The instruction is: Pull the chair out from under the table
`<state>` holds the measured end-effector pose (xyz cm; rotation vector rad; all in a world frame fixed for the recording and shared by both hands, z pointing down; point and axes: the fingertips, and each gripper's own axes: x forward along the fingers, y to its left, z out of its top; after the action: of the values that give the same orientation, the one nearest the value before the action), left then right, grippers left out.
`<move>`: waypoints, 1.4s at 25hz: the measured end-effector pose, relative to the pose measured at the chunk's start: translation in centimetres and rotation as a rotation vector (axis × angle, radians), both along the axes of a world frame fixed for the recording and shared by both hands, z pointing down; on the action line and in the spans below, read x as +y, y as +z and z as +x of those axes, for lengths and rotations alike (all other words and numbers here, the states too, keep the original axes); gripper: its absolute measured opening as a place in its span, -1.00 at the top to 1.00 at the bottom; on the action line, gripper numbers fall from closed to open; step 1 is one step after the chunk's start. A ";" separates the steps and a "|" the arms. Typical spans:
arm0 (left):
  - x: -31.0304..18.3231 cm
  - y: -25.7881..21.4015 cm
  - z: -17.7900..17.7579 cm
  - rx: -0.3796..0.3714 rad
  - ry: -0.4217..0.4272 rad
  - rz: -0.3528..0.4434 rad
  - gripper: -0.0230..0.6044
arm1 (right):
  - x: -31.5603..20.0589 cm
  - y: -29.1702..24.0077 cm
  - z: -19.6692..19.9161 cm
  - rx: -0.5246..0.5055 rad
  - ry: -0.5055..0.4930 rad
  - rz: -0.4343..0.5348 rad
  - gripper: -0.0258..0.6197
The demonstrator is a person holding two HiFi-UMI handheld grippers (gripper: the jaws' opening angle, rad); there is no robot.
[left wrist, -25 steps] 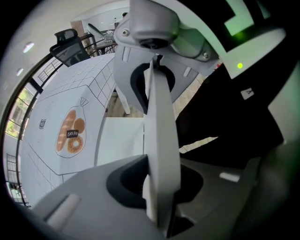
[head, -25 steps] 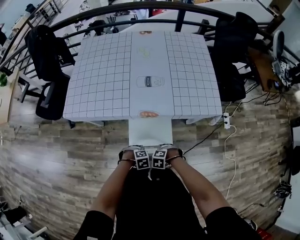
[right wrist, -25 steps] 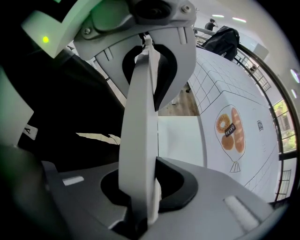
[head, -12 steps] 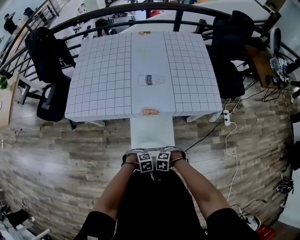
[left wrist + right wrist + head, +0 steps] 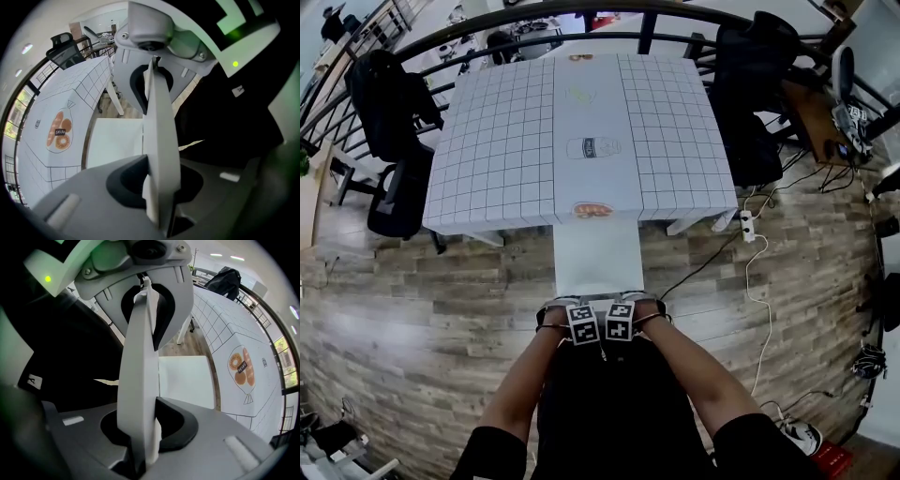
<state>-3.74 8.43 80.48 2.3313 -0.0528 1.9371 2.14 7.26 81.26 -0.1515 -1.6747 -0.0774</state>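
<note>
Set side by side at the person's waist, the left gripper [image 5: 580,313] and right gripper [image 5: 622,312] each pinch the top edge of the backrest of the white chair [image 5: 597,258]. Its seat stretches straight away to the edge of the grid-clothed table [image 5: 502,141]. Judged from here, the pull comes directly back toward the person, with both hands equally placed.

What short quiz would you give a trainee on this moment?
1. True or false: the left gripper and right gripper both clamp the white chair's backrest.
2. Which print on the tablecloth lies nearest that chair? A: bread bag; B: bottle; C: teapot.
3. What stands beside the tablecloth's left edge in the head view?
Key: 1 true. 2 A. 3 a black office chair.
</note>
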 end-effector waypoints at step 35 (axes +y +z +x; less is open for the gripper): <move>15.1 -5.7 0.6 -0.035 0.020 -0.010 0.67 | 15.3 -5.7 0.6 -0.008 0.024 -0.016 0.69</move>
<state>-3.13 23.52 74.78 2.3006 -0.0230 1.9822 2.71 22.53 75.58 -0.1438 -1.6851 -0.0469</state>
